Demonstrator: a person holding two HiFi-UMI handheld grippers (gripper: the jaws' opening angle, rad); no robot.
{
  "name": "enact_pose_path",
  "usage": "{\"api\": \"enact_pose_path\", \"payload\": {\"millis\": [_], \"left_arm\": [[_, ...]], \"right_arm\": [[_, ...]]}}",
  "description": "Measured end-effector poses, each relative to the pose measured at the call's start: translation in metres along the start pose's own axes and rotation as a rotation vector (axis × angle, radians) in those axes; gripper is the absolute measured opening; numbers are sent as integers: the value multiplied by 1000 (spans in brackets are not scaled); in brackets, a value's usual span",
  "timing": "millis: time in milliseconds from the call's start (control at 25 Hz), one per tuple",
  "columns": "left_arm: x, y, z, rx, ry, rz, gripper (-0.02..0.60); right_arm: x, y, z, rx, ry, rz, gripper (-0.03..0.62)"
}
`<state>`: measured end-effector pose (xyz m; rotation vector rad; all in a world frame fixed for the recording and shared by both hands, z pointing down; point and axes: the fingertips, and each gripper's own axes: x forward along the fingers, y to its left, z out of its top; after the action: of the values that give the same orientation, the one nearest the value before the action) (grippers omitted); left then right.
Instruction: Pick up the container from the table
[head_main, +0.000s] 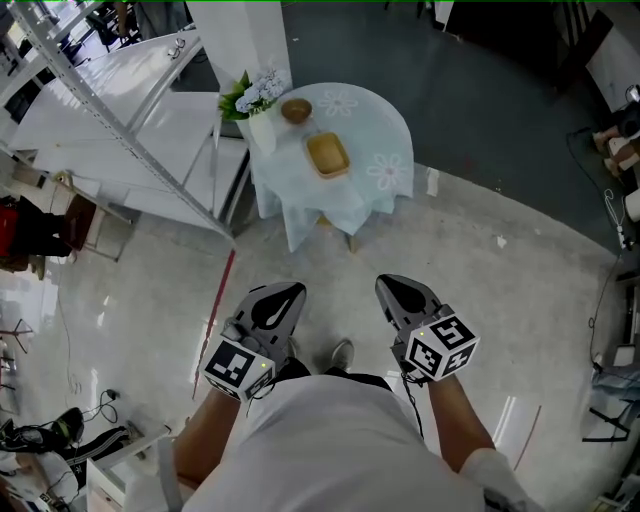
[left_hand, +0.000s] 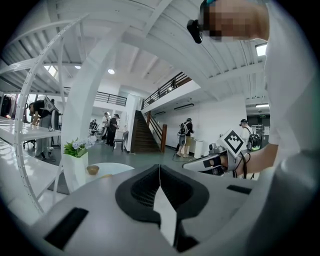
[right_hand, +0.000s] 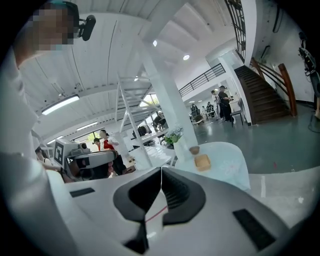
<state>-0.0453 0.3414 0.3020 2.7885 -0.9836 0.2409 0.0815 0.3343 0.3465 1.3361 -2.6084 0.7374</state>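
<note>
Our left tongs (head_main: 293, 291) and right tongs (head_main: 386, 284) are both pressed together with nothing in them, well apart from the bench (head_main: 396, 130). The square tan container (head_main: 327, 155) sits near the bench's middle. We should step close, part one pair, and take a wall squarely. The right gripper view shows the container's side; the head view shows only its top.
</note>
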Motion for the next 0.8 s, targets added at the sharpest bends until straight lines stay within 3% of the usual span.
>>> {"api": "enact_pose_path", "payload": {"millis": [360,800], "left_arm": [[22,-17,-1,-1,10,6,21],[56,13,-2,-19,0,2,21]], "right_arm": [[-12,-23,0,5,1,5,23],[16,-55,10,5,21,-9,21]]}}
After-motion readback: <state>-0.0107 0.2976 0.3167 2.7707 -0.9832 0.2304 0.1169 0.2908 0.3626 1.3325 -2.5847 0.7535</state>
